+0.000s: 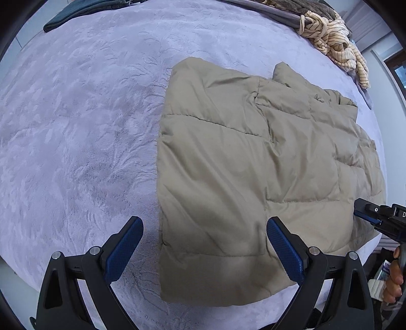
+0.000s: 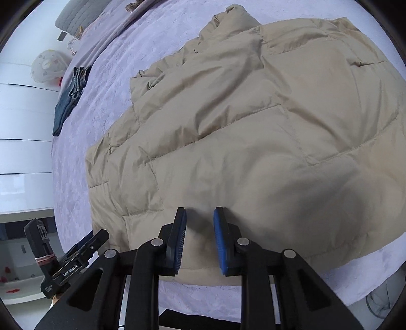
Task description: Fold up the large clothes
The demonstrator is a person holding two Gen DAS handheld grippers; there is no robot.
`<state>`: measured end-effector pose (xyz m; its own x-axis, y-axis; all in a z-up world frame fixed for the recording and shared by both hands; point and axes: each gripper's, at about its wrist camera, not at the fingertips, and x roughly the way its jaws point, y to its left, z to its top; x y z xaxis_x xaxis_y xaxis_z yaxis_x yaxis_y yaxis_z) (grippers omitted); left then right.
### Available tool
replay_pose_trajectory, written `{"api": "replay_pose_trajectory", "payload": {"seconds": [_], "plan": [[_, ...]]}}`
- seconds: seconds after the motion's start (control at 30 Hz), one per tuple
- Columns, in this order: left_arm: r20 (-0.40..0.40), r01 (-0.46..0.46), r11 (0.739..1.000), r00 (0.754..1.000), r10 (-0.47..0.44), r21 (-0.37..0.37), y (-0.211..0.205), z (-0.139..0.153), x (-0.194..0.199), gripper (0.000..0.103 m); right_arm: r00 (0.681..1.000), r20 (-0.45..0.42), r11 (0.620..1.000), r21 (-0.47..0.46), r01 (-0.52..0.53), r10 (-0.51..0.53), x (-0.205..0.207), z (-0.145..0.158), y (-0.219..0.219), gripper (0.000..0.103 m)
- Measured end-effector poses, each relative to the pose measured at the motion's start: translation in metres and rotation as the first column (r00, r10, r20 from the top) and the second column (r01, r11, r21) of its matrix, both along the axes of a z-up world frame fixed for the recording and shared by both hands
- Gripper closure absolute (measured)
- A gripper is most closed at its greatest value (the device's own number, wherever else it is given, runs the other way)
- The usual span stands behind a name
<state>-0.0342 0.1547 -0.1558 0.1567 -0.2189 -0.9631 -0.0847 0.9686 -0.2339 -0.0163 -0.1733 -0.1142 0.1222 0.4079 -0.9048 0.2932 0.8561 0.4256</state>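
Note:
A large tan quilted puffer jacket [image 1: 248,165] lies flat on the lilac bed cover [image 1: 76,139], partly folded, its hem near the front edge. It fills most of the right wrist view [image 2: 253,127]. My left gripper [image 1: 204,228] is wide open and empty, straddling the jacket's left edge near the hem. My right gripper [image 2: 199,220] hovers over the jacket's hem with a narrow gap between its blue pads and nothing held. The right gripper also shows at the jacket's right side in the left wrist view [image 1: 365,213].
Folded dark jeans [image 2: 68,101] lie at the far side of the bed; they also show in the left wrist view [image 1: 76,12]. A striped cream garment [image 1: 337,43] is heaped at the far right. A grey pillow [image 2: 76,17] and white drawers [image 2: 22,121] stand beyond the bed.

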Motion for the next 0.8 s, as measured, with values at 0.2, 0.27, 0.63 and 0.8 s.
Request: {"api": "replay_pose_trajectory", "payload": {"seconds": [0.2,0.27,0.63,0.8], "plan": [[-0.009,0.026,0.998,1.000,-0.026,-0.059,0.010,-0.015,0.011,0.005,0.999,-0.050,1.000,-0.028,-0.004,0.002,0.003,-0.022,0.000,0.079],[-0.003,0.035,0.993,0.999,-0.036,-0.113,0.019,-0.019,0.017,0.005,0.998,-0.061,0.999,-0.032,0.000,-0.002,0.003,-0.027,-0.001,0.079],[-0.122,0.028,0.809,0.985,-0.123,-0.588,0.047,-0.089,0.049,0.005,0.996,-0.079,0.998,-0.055,-0.033,0.028,0.010,-0.032,0.005,0.079],[-0.076,0.114,0.736,0.973,-0.219,-0.667,0.003,-0.089,0.066,0.005,0.997,-0.076,0.999,-0.037,-0.023,0.021,0.009,-0.036,0.004,0.079]]}}
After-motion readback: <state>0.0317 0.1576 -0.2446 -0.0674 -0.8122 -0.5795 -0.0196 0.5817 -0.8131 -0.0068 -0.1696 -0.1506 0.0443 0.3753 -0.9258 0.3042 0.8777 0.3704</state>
